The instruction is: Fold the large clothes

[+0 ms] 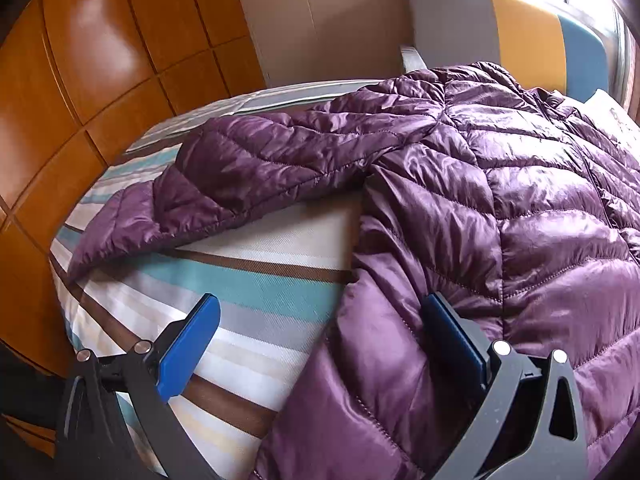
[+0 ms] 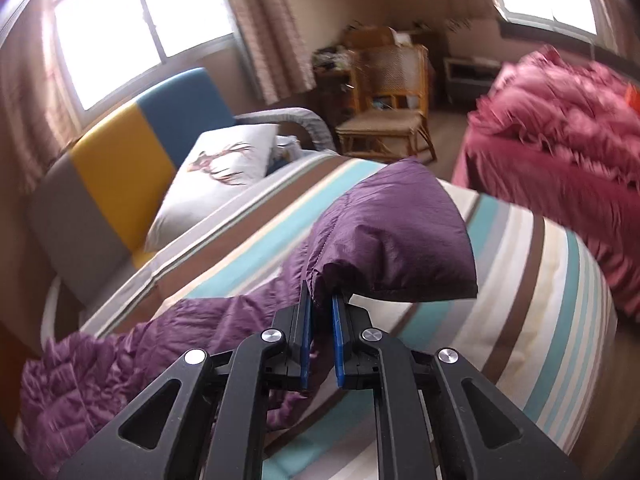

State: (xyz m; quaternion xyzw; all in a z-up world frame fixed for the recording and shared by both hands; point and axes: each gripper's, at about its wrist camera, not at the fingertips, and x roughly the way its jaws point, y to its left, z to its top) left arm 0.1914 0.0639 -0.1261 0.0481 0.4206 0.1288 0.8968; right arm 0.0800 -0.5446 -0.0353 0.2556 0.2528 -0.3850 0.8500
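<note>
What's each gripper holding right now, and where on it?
The right gripper is shut on the purple jacket, pinching the cuff end of a sleeve. The left gripper is open over the jacket's side edge, holding nothing.

The quilted purple jacket point(image 1: 500, 184) looked glossy and crinkled, lying on the matt woven striped bedsheet point(image 1: 256, 280), beside which the wooden wardrobe panels point(image 1: 100, 52) shone lacquered.
</note>
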